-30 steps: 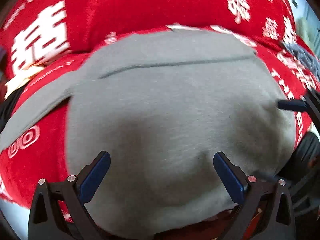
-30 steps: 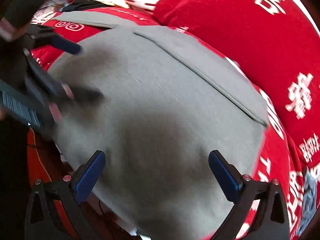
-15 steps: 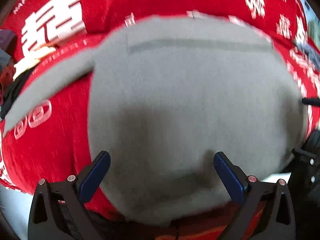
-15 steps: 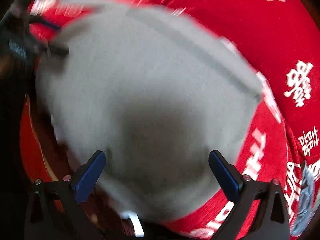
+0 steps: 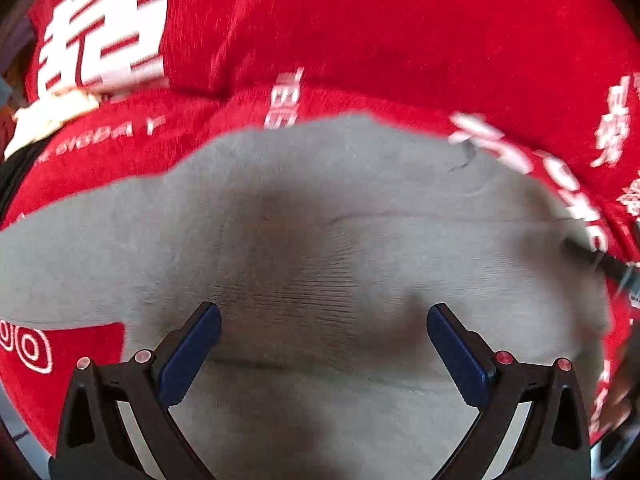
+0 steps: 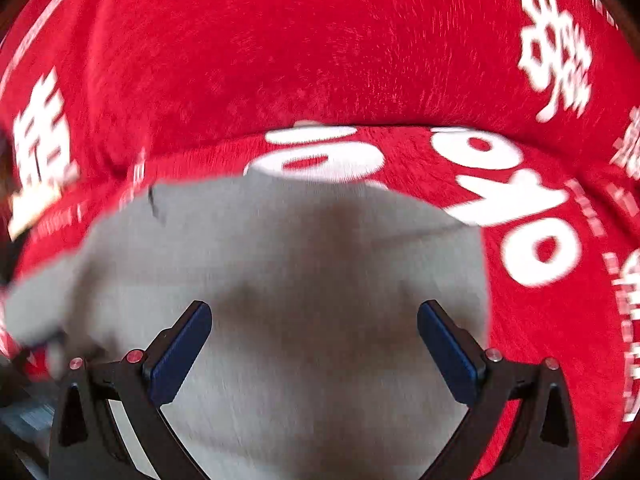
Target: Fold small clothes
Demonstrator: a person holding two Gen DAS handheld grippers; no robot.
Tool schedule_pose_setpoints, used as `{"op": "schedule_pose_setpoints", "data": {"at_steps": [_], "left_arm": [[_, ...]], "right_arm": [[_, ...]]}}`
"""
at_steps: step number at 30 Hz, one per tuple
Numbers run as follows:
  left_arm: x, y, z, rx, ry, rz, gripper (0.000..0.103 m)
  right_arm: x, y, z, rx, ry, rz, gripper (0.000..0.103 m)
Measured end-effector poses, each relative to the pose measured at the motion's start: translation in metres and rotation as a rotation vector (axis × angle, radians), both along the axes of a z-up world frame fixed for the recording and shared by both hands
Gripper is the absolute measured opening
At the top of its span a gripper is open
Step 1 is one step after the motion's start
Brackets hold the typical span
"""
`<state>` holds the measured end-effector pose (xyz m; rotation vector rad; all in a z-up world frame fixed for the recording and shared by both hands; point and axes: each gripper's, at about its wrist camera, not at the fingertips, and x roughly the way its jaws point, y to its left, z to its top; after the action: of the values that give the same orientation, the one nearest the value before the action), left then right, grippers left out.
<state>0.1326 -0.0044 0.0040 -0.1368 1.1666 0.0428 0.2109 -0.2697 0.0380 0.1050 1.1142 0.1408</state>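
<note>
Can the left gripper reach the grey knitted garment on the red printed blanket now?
Probably yes: the left gripper is open right over the grey knitted garment, and nothing lies between its fingers and the cloth.

Matt grey knit garment (image 5: 320, 248) on fuzzy red blanket (image 5: 360, 40).

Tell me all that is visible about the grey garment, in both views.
The grey garment is plain soft knit, with fine ribs showing and a sleeve-like strip running off to the left. It lies spread on the red blanket with white print, slightly creased. The left gripper and right gripper are both open above it, and neither grips it. Its edges are blurred.
</note>
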Motion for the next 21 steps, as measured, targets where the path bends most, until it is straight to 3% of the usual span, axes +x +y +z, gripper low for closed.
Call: {"op": "schedule_pose_setpoints", "data": {"at_steps": [1,3,7,10,13,16,20,21], "left_arm": [[0.001,0.002,-0.006,0.029,-0.006,0.007,0.103],[-0.004,0.006,-0.007,0.012,-0.065,-0.010,0.103],[-0.010,0.009,-0.007,0.012,-0.086,-0.044,0.103],[-0.010,0.019,-0.004,-0.016,-0.062,-0.036,0.103],[-0.008,0.035,0.005,-0.050,-0.084,0.056,0.103],[-0.004,0.033,0.005,-0.092,-0.079,0.061,0.103],[-0.004,0.014,-0.013,0.001,-0.038,0.013,0.103],[-0.009,0.014,-0.014,0.011,-0.069,0.009,0.103]], "right_arm": [[0.014,0.002,-0.007,0.043,0.030,0.007,0.102],[0.035,0.003,-0.023,0.084,0.098,0.035,0.102],[0.068,0.010,-0.043,-0.161,0.092,0.041,0.102],[0.077,-0.001,-0.036,-0.194,0.091,-0.032,0.102],[0.050,-0.001,-0.012,-0.210,-0.004,-0.084,0.102],[0.003,0.023,-0.005,-0.159,-0.011,-0.018,0.102],[-0.049,0.069,-0.011,-0.182,-0.030,0.105,0.102],[-0.054,0.078,-0.016,-0.194,-0.024,0.128,0.102]]}}
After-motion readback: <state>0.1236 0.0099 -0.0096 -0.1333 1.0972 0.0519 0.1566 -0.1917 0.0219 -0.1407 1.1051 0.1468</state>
